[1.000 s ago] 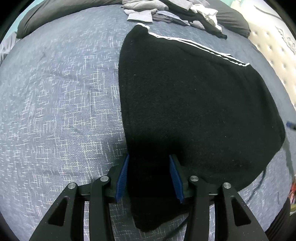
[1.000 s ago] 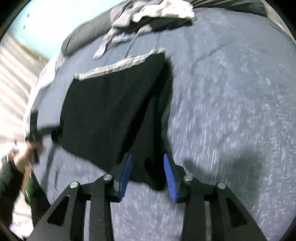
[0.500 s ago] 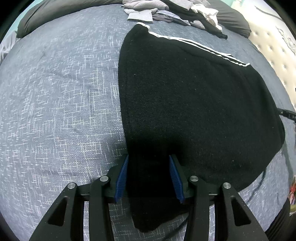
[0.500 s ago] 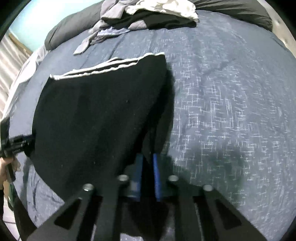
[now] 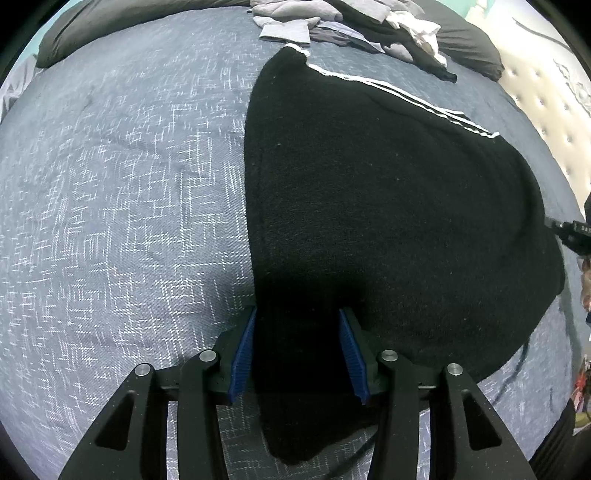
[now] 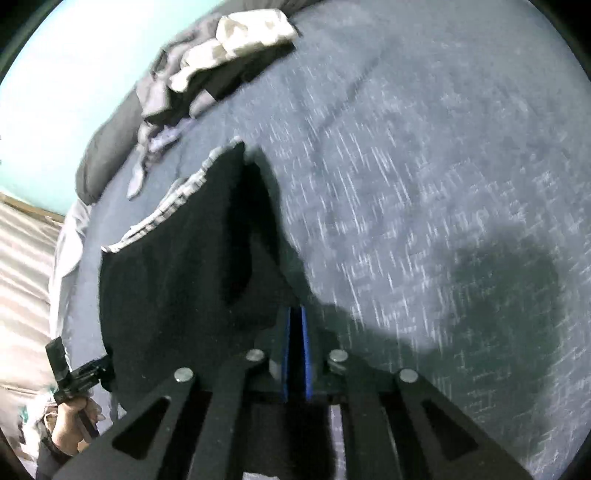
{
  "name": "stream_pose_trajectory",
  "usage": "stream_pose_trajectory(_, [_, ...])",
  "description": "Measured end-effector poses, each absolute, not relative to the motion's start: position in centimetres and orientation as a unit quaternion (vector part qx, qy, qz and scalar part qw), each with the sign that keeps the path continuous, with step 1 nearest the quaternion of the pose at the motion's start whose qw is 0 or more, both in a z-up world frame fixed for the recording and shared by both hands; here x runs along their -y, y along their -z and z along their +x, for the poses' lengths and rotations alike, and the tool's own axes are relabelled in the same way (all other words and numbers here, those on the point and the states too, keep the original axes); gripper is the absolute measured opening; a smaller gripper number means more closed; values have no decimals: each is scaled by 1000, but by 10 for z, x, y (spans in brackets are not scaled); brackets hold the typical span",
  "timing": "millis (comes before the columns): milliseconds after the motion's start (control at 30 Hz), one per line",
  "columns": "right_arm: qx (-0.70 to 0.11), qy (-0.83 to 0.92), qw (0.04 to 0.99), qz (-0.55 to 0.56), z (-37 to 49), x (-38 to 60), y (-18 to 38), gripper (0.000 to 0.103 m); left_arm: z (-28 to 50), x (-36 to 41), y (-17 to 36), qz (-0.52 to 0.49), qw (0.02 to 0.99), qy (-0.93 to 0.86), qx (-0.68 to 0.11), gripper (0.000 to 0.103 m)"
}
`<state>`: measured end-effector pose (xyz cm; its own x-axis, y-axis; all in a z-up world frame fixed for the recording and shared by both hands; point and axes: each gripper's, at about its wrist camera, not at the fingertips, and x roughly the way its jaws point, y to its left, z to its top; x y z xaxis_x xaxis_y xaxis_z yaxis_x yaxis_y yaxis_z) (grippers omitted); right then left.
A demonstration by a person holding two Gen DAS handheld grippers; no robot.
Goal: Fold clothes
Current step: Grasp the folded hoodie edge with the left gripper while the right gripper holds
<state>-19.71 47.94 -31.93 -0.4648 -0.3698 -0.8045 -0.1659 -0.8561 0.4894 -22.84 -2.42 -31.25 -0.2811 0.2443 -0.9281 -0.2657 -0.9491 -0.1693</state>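
Here, a black garment with white stripes (image 5: 388,221) is lying spread on a blue-grey patterned bedspread (image 5: 122,206), its striped edge pointing toward a pile of unfolded clothes (image 5: 351,26) at the far end of the bed. The left gripper (image 5: 297,349) is sitting with its blue pads (image 5: 242,354) apart, a near corner of the black fabric lying between them without being pressed. The right gripper (image 6: 294,354) is pinching the garment's opposite corner, its pads having just been closing together onto the cloth, and that corner is rising in a lifted fold. A person's hand (image 6: 72,421) is showing at the right-wrist view's lower left.
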Motion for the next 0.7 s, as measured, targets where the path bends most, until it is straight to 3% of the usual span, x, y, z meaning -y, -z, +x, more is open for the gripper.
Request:
stream_pose_trajectory(67, [258,827,59,496,-199,-483,309,14,-230,24,309,-578,163,-799,-8,49])
stream_pose_trajectory(133, [263,833,58,483,-204,-486,303,44,-233,24,301,-571,165,-804,-3,49])
stream_pose_trajectory(200, [255,836,60,482,-213,-485,299,44,-258,35,294,-560,164,-812,9,49])
stream_pose_trajectory(300, [228,837,63,493,-226,-473,301,44,-281,57,298,-551,160,-819,19,60])
stream_pose_trajectory(467, [187,834,74,515,-236,-448,315,44,-286,22,296,-545,161,-822,33,60])
stream_pose_trajectory(567, [183,832,91,515,-238,-440,320,41,-288,35,280,-541,164,-824,31,60])
stream_pose_trajectory(667, [175,832,106,516,-239,-435,322,14,-305,29,289,-544,171,-820,43,60])
stream_pose_trajectory(700, [174,832,106,516,-240,-434,322,7,-311,26,292,-545,174,-819,47,55])
